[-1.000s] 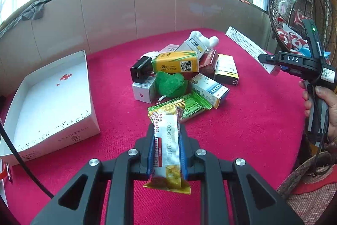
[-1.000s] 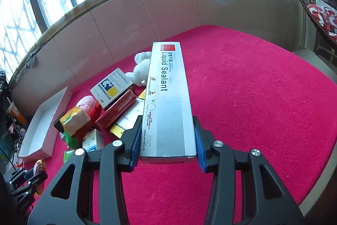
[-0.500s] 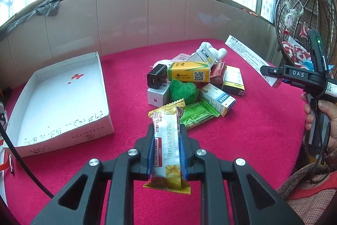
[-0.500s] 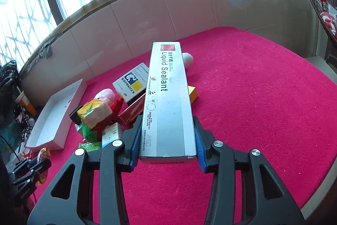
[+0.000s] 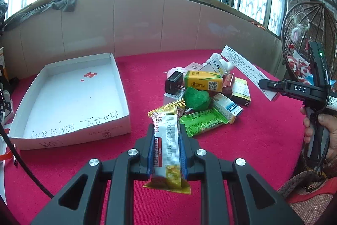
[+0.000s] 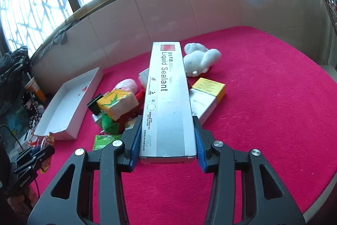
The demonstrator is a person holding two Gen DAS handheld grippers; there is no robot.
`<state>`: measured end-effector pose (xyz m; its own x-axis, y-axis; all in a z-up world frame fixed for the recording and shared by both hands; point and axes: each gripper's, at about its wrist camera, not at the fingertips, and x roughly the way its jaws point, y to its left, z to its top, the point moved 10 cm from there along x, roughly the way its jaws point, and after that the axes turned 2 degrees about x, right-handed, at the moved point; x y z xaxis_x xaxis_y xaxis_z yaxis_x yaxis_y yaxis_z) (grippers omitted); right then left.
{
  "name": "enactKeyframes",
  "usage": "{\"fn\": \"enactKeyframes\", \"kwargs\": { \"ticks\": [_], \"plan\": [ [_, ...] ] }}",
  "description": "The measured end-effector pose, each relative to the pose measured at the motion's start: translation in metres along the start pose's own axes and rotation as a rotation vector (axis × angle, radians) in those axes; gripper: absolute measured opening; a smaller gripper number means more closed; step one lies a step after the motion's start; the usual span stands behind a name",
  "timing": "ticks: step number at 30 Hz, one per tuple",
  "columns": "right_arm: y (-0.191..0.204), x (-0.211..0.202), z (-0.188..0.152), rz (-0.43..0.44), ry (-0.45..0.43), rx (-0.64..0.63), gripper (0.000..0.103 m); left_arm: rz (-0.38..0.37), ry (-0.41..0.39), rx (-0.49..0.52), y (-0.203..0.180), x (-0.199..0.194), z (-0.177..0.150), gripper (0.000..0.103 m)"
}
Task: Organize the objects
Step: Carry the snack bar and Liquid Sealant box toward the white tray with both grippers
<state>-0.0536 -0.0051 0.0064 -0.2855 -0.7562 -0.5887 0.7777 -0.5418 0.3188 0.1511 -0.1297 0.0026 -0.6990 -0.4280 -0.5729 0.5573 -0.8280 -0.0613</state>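
Both grippers loaded, white tray bare inside.

My left gripper (image 5: 166,138) has its fingers pinched on a yellow-and-white snack packet (image 5: 167,147), held above the red cloth (image 5: 263,140) just near of the pile. My right gripper (image 6: 167,140) clamps a long grey Liquid Sealant box (image 6: 166,98) by its near end, the box pointing away over the pile. The white cardboard tray (image 5: 118,85) sits on the cloth to the left of the pile, apart from it; I see only red marks and handwriting on its floor, nothing lying in it. The pile holds a yellow carton (image 5: 203,81), a green crumpled piece (image 5: 197,98), a green sachet (image 5: 202,122), a black charger block (image 5: 173,82) and a white plush toy (image 6: 200,60) at its far side.
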Motion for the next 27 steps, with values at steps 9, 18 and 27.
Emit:
{"fn": "enactKeyframes", "kwargs": {
  "ticks": [9,18,27],
  "plan": [
    [0.039,0.006,0.0,0.044,0.02,-0.065,0.043,0.016,-0.019,-0.051,0.02,-0.008,0.0,0.019],
    [0.083,0.019,-0.001,0.11,0.061,-0.132,0.043,0.057,-0.031,-0.105,0.048,-0.017,0.001,0.019],
    [0.131,0.036,-0.003,0.173,0.093,-0.203,0.043,0.106,-0.037,-0.14,0.077,-0.022,0.009,0.019]
  ]
}}
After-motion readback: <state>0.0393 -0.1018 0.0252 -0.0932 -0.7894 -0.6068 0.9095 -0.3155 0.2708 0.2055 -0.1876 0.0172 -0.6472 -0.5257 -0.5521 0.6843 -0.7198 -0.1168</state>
